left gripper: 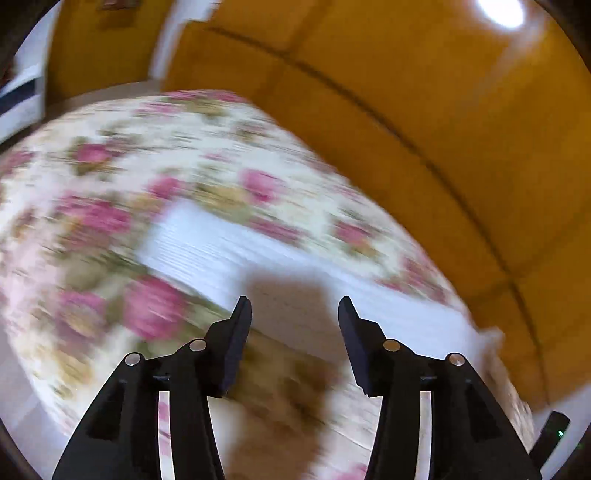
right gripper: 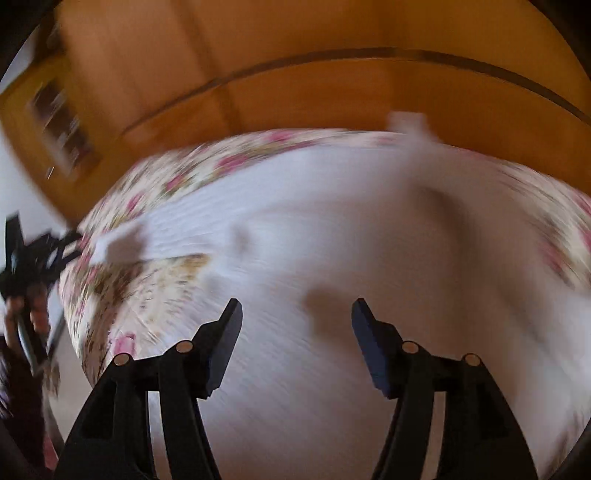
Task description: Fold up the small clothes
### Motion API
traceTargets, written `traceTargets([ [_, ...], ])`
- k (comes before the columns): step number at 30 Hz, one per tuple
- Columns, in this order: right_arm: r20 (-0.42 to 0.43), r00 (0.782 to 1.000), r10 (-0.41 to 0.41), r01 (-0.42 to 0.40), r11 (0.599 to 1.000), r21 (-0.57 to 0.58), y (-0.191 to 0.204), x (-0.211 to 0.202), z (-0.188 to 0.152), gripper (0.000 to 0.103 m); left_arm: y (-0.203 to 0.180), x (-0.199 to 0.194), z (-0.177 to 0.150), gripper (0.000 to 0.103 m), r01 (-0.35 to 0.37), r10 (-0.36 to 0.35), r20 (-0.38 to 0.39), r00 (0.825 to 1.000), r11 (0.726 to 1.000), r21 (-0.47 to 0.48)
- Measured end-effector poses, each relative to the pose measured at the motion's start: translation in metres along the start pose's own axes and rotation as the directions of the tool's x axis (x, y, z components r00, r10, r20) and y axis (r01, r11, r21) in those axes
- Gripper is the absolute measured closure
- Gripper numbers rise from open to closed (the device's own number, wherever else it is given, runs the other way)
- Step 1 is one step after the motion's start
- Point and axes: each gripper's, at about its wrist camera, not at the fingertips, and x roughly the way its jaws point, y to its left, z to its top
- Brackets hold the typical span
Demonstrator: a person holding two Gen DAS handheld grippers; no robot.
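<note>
A white ribbed garment (left gripper: 229, 251) lies spread flat on a floral cloth (left gripper: 110, 184); both views are motion-blurred. My left gripper (left gripper: 295, 310) hovers open above the garment's near edge, nothing between its fingers. In the right wrist view the same white garment (right gripper: 351, 229) fills most of the surface, with a sleeve-like tab (right gripper: 118, 240) at its left edge. My right gripper (right gripper: 297, 314) is open over the cloth, empty. The left gripper (right gripper: 33, 251), held by a hand, shows at the far left of that view.
The floral cloth (right gripper: 155, 280) covers a rounded table. Behind it stand orange-yellow wooden panels (left gripper: 406, 110) and a shelf (right gripper: 59, 122) on the left. A white wall strip (left gripper: 22, 96) shows at the far left. A bright light (left gripper: 498, 11) glares at the top right.
</note>
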Motion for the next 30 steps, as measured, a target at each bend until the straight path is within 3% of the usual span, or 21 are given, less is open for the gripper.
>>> traceTargets([
  [2, 0.041, 0.997, -0.07, 0.064, 0.988, 0.139, -0.057, -0.04, -0.017, 0.04, -0.03, 0.0, -0.019, 0.055, 0.084, -0.082, -0.039, 0.996, 0.994, 0.069],
  [4, 0.07, 0.99, -0.121, 0.094, 0.948, 0.303, -0.114, -0.073, -0.035, 0.04, -0.064, 0.001, -0.043, 0.055, 0.14, -0.128, -0.089, 0.988, 0.981, 0.137],
  [6, 0.106, 0.98, -0.17, 0.096, 0.863, 0.496, -0.182, -0.104, -0.058, 0.039, -0.095, 0.002, -0.064, 0.055, 0.193, -0.171, -0.125, 0.977, 0.962, 0.195],
  [7, 0.114, 0.972, -0.207, 0.101, 0.8, 0.591, -0.218, -0.117, -0.071, 0.039, -0.113, 0.003, -0.08, 0.055, 0.233, -0.199, -0.165, 0.966, 0.946, 0.224],
  [9, 0.108, 0.956, -0.272, 0.132, 0.731, 0.669, -0.257, -0.13, -0.081, 0.042, -0.138, 0.007, -0.103, 0.055, 0.273, -0.22, -0.214, 0.952, 0.926, 0.26],
  [13, 0.139, 0.972, -0.192, 0.011, 0.621, 0.783, -0.312, -0.125, -0.093, 0.042, -0.179, 0.017, -0.153, 0.055, 0.32, -0.215, -0.332, 0.919, 0.896, 0.307],
  [16, 0.172, 0.979, -0.114, -0.067, 0.613, 0.787, -0.323, -0.103, -0.084, 0.042, -0.2, 0.026, -0.182, 0.055, 0.339, -0.197, -0.398, 0.896, 0.883, 0.326],
  [18, 0.189, 0.981, -0.052, -0.115, 0.628, 0.77, -0.327, -0.09, -0.076, 0.042, -0.211, 0.029, -0.196, 0.055, 0.349, -0.183, -0.429, 0.885, 0.87, 0.349],
  [21, 0.18, 0.983, -0.03, -0.12, 0.642, 0.758, -0.328, -0.071, -0.061, 0.042, -0.23, 0.032, -0.212, 0.055, 0.363, -0.165, -0.452, 0.876, 0.843, 0.396],
  [23, 0.175, 0.984, -0.027, -0.114, 0.658, 0.744, -0.325, -0.067, -0.052, 0.062, -0.24, 0.036, -0.22, 0.055, 0.364, -0.151, -0.464, 0.873, 0.835, 0.412],
  [24, 0.182, 0.983, -0.017, -0.126, 0.659, 0.741, -0.334, -0.065, -0.049, 0.083, -0.243, 0.04, -0.223, 0.055, 0.366, -0.146, -0.474, 0.868, 0.834, 0.413],
  [27, 0.265, 0.964, -0.017, -0.182, 0.683, 0.707, -0.328, -0.086, -0.038, 0.089, -0.255, 0.047, -0.228, 0.055, 0.381, -0.142, -0.496, 0.857, 0.822, 0.423],
  [30, 0.302, 0.952, -0.051, -0.181, 0.704, 0.687, -0.329, -0.111, -0.027, 0.089, -0.267, 0.056, -0.233, 0.055, 0.41, -0.144, -0.518, 0.843, 0.796, 0.446],
])
